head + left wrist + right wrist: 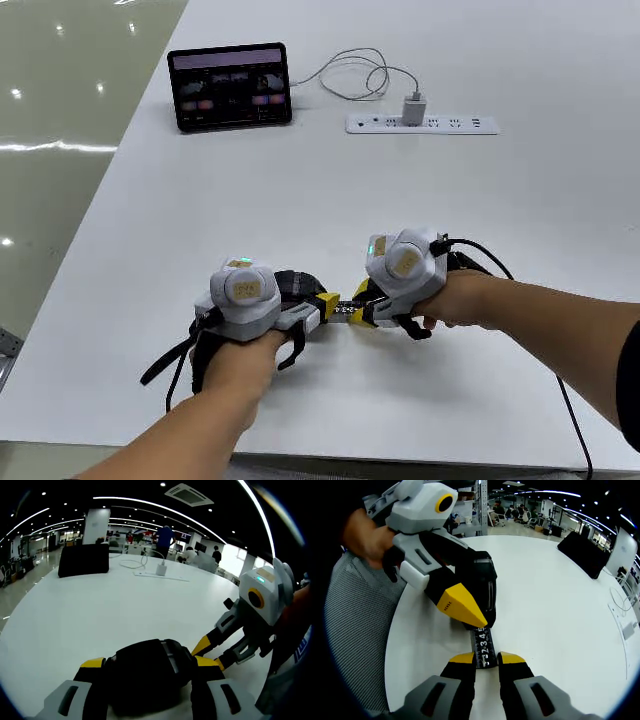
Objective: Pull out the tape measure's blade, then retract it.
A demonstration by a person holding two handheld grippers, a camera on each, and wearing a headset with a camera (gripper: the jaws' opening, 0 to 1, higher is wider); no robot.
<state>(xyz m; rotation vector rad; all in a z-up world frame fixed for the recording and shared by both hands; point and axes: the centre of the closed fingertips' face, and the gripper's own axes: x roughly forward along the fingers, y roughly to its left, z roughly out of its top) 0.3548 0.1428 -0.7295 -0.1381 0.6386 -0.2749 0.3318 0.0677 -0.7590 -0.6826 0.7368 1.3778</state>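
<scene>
— Two grippers meet near your edge of the bench (300,190) in the head view: your left gripper (312,306) and your right gripper (360,308), tips almost nose to nose.

— Between them you have the tape measure (298,288). Its black case is clamped in your left gripper, and a short length of blade (343,310) bridges across to the right one.

— Far back on the bench, well apart from your hands, a tablet (230,87) stands propped. Beside it a power strip (420,124) carries a white charger (414,105) with a looping cable (350,72).

— In your left gripper view the case sits squarely between your two yellow-tipped jaws, which press on it from either side, down on the bench.

— Your right gripper comes in from the right there, pointing at the case.

— In your right gripper view your jaws are closed on the free end of the blade, one yellow tip at each edge. Printed digits show along it.

— The blade lies flat over the white surface, running straight from your tips to the mouth of the case held by the left gripper.
</scene>
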